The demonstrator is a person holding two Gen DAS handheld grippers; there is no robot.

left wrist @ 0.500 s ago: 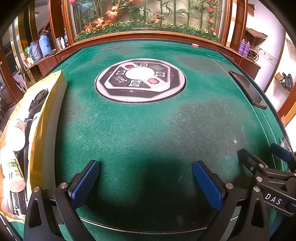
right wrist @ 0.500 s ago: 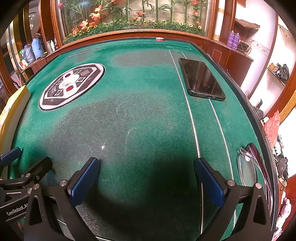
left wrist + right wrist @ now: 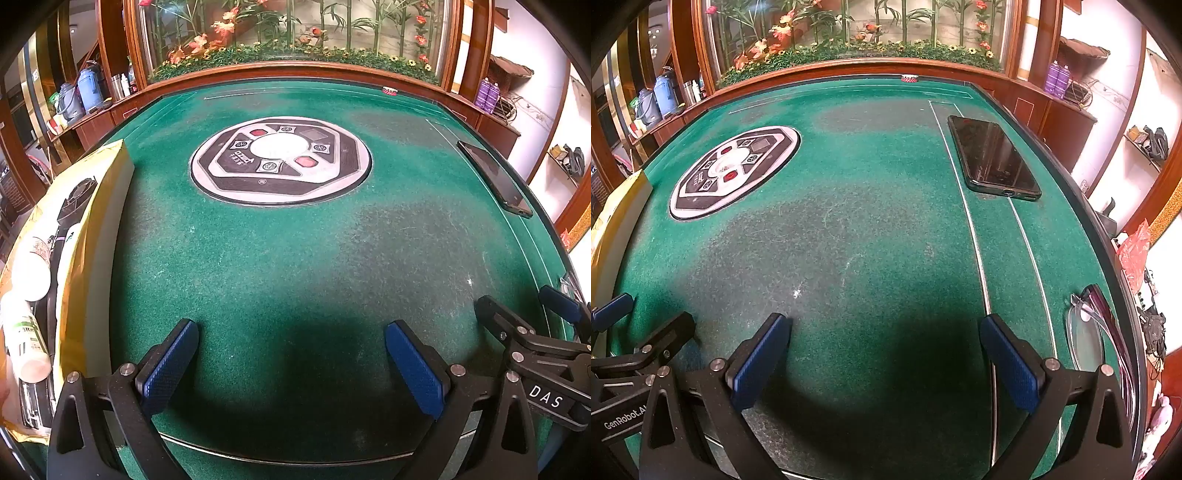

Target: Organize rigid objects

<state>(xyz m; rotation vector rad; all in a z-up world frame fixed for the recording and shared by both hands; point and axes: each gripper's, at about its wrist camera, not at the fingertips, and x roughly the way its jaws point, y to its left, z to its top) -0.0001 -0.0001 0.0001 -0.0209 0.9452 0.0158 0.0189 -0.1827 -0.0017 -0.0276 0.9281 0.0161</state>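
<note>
A yellow box [image 3: 92, 236] stands at the table's left edge, also in the right wrist view [image 3: 617, 214]. It holds two white bottles [image 3: 26, 339] and a dark item. A black phone [image 3: 993, 158] lies flat at the right side of the green felt table [image 3: 868, 221], also in the left wrist view [image 3: 495, 177]. A pair of glasses [image 3: 1086, 332] lies at the right edge near me. My left gripper [image 3: 291, 365] is open and empty over bare felt. My right gripper [image 3: 886, 362] is open and empty too, beside the left one.
A round control panel [image 3: 280, 158] is set into the table's middle. A wooden rim and a glass planter wall with flowers [image 3: 295, 51] close the far side. Shelves with flasks [image 3: 81, 92] stand left, purple bottles [image 3: 1058, 79] right.
</note>
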